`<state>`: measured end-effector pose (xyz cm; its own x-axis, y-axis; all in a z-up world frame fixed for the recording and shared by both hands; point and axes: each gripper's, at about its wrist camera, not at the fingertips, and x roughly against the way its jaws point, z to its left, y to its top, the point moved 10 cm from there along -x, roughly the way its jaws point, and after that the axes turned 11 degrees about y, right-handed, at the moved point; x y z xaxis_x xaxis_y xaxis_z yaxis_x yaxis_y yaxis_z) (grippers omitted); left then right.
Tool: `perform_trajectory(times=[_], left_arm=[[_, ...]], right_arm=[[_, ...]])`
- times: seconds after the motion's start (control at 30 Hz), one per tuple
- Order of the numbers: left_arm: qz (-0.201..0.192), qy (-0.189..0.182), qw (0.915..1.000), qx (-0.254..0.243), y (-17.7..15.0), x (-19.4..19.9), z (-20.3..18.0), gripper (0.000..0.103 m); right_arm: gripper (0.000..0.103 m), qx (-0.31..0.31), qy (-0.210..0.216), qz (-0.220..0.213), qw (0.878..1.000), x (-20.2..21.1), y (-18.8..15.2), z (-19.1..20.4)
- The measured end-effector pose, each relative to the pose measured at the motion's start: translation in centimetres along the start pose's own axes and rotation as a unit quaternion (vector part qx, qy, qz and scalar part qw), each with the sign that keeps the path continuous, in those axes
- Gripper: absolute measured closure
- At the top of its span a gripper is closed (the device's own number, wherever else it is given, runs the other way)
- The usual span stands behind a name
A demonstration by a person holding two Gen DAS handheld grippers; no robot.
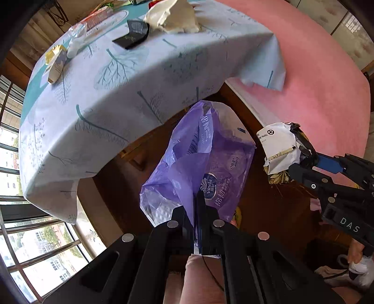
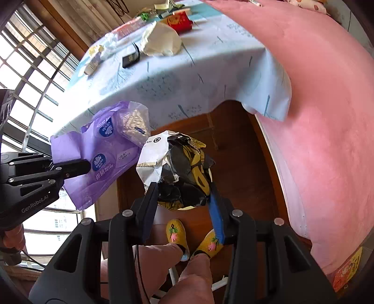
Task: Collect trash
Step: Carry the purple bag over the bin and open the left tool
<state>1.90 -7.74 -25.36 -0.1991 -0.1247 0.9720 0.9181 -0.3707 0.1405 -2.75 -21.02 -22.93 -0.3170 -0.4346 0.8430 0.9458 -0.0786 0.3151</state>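
Note:
A purple plastic bag hangs from my left gripper, whose jaws are shut on its edge; in the right wrist view the same purple bag sits at the left with the left gripper clamped on it. My right gripper is shut on a crumpled wrapper, white, black and yellow. The wrapper is held beside the bag's mouth, to its right, over the wooden floor. More trash lies on the table: a crumpled cream paper, a black packet and a small carton.
The table, under a light blue leaf-print cloth, stands to the upper left. A pink bed cover fills the right side. A barred window is at the left. A person's knees and yellow slippers are below the grippers.

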Motion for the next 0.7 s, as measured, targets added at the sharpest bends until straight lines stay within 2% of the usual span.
perform_trajectory(times=[0.2,0.37,0.53,0.7], left_arm=[[0.047,0.004,0.9988,0.011,-3.5,-9.2,0.0,0.102],[0.074,-0.010,0.9965,0.036,-4.6,-17.3,0.0,0.102],[0.094,-0.025,0.9940,0.050,-5.5,-24.5,-0.6,0.101],[0.099,-0.038,0.9932,0.048,-4.7,-29.9,-1.4,0.100]], right_arm=[[0.065,-0.025,-0.016,0.039,0.999,-7.7,-2.5,-1.8],[0.065,-0.054,-0.026,0.060,0.996,-15.5,-4.7,-4.0],[0.065,-0.075,-0.037,0.082,0.993,-23.9,-6.3,-6.3],[0.064,-0.083,-0.043,0.099,0.991,-31.2,-6.9,-8.6]])
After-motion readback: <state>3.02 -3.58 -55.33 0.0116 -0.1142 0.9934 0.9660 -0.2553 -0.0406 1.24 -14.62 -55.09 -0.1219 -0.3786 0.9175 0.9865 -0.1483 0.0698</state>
